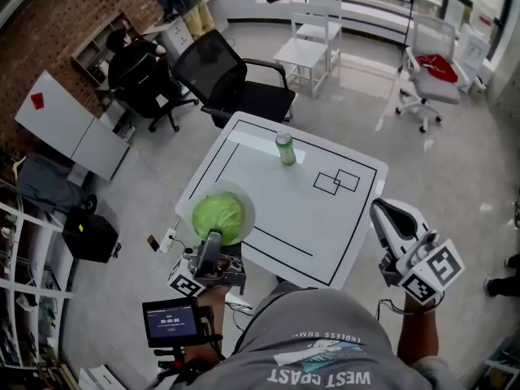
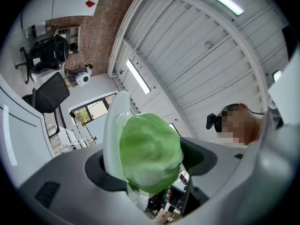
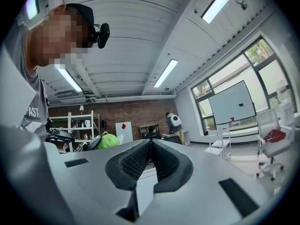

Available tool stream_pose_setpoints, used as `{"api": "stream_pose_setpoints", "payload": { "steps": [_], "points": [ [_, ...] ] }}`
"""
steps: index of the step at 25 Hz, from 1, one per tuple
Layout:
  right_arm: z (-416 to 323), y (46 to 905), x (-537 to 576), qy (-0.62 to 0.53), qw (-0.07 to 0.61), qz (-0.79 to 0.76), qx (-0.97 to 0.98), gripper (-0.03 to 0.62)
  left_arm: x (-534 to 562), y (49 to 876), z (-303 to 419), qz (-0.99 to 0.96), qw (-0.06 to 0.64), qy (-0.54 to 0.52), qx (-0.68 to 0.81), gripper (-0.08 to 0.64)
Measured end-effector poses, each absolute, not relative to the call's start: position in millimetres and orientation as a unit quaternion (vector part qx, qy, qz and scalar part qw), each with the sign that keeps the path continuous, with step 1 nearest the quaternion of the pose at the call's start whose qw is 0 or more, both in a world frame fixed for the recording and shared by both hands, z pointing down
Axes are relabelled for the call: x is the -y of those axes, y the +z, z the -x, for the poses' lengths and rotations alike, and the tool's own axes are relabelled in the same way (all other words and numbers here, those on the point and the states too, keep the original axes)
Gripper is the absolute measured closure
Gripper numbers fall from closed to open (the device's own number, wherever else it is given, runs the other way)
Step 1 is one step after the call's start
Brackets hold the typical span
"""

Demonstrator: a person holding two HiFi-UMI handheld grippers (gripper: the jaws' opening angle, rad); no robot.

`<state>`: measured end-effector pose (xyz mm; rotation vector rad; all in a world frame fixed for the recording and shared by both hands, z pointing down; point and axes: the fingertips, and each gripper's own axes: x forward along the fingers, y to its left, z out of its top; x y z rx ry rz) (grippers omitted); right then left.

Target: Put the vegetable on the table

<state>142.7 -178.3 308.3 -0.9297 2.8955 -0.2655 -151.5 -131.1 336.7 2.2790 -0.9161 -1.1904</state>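
Observation:
A round green cabbage point(image 1: 218, 215) hangs over the near left corner of the white table point(image 1: 325, 234), with a white curved piece around its edge. My left gripper point(image 1: 216, 236) points upward and is shut on the cabbage point(image 2: 151, 151), which fills the space between the jaws in the left gripper view; I cannot tell what the white curved piece point(image 2: 114, 135) on its left is. My right gripper point(image 1: 383, 211) is off the table's near right corner, shut and empty, its black pads point(image 3: 140, 161) pressed together. The cabbage point(image 3: 107, 140) shows small in the right gripper view.
A green can point(image 1: 285, 149) stands on the far part of the table, near black outlined rectangles point(image 1: 336, 182). A black office chair point(image 1: 231, 84) is behind the table, with a white chair point(image 1: 309, 47) farther back. A person point(image 1: 130, 55) sits at a desk at the far left.

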Motion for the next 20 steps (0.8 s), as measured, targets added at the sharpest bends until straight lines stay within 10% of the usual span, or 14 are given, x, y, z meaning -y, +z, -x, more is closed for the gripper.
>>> {"api": "stream_pose_setpoints", "payload": {
  "steps": [20],
  "points": [
    [-109, 327, 225, -0.106, 0.026, 0.356, -0.928, 0.583, 226, 362, 188, -0.811, 0.265, -0.425, 0.303, 0.215]
  ]
}}
